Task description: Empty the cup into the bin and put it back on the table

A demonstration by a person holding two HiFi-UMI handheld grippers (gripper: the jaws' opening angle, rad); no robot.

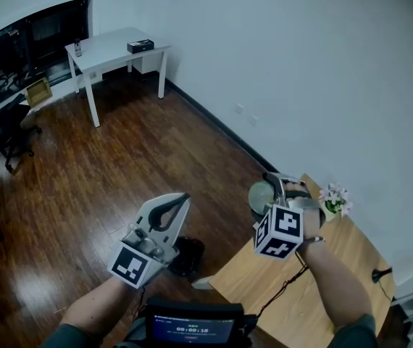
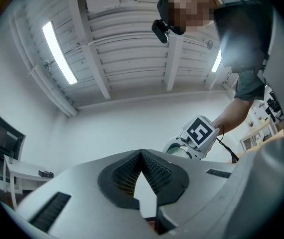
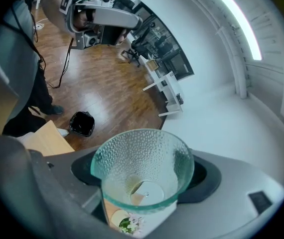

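A clear dimpled glass cup (image 1: pixel 261 197) is held in my right gripper (image 1: pixel 279 191), above the near end of the wooden table (image 1: pixel 337 267). In the right gripper view the cup (image 3: pixel 142 153) sits between the two jaws of that gripper (image 3: pixel 143 183), mouth toward the camera, and I see nothing solid inside. A black bin (image 1: pixel 187 255) stands on the floor just off the table's corner and shows small and far below (image 3: pixel 81 123). My left gripper (image 1: pixel 177 203) hangs over the floor near the bin, shut and holding nothing. In its own view the left gripper (image 2: pixel 142 156) points up at the ceiling.
A small pot of pale flowers (image 1: pixel 335 200) stands on the table beside the cup. A cable and black plug (image 1: pixel 380 274) lie at the table's far side. A white desk (image 1: pixel 116 46) and an office chair (image 1: pixel 7 133) stand across the wooden floor.
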